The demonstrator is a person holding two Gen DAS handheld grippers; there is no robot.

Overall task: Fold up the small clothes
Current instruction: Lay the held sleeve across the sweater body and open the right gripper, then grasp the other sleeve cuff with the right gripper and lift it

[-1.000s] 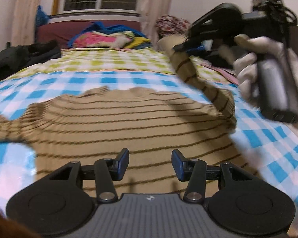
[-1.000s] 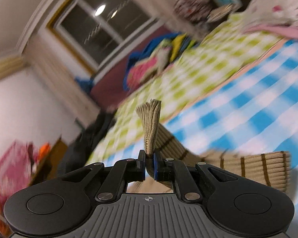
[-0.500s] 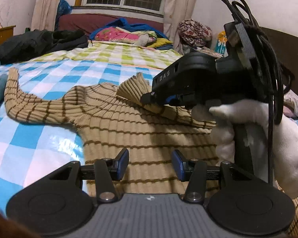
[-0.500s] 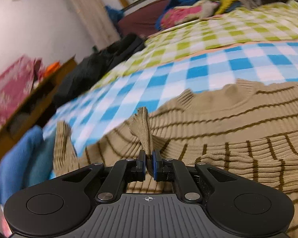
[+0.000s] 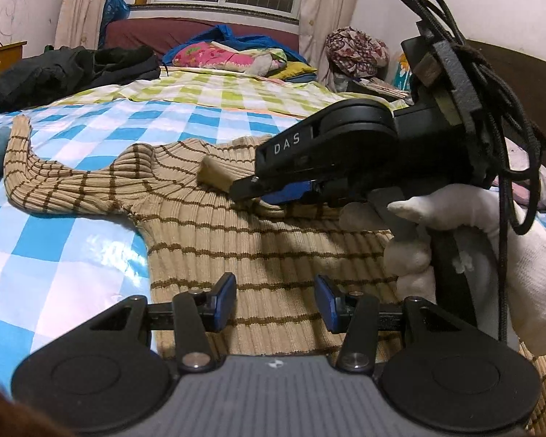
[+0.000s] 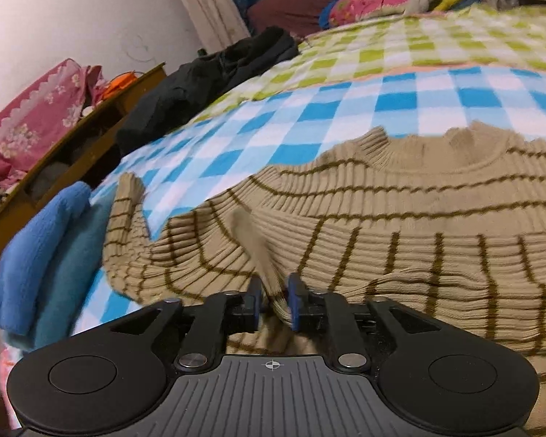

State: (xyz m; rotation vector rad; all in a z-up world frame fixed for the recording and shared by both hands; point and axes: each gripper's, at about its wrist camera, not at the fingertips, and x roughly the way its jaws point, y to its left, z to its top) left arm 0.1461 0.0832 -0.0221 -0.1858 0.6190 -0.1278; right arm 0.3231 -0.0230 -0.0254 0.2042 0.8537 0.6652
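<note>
**Left wrist view: sleeve cuff between the right jaws, left jaws spread over the sweater body**

Left wrist view shows the left gripper point(image 5: 275, 302) hovering just above the tan striped sweater point(image 5: 265, 240), its blue-padded jaws spread wide with only ribbed knit showing in the gap between them. The sweater lies flat on the blue checked sheet point(image 5: 54, 255). Ahead of the jaws and to their left, one sleeve point(image 5: 54, 185) stretches out across the sheet, its cuff pointing away.

Ahead and to the right of the left jaws, the right gripper point(image 5: 269, 191), held in a white-gloved hand point(image 5: 491, 255), sits low over the sweater's chest. The other sleeve's cuff point(image 5: 216, 174) pokes out past its tips and lies across the chest.

From the right wrist, the right gripper point(image 6: 275, 300) has its jaws slightly parted, with the cuff point(image 6: 258, 255) standing between them; it touches the right pad, while a narrow gap shows on the left side, so a firm pinch cannot be confirmed. Beyond the jaws the collar point(image 6: 466, 145) lies flat. Far to the left of the jaws a folded blue fleece point(image 6: 43, 255) rests at the sheet's edge, and dark clothes point(image 6: 207, 76) are heaped further off.
</note>
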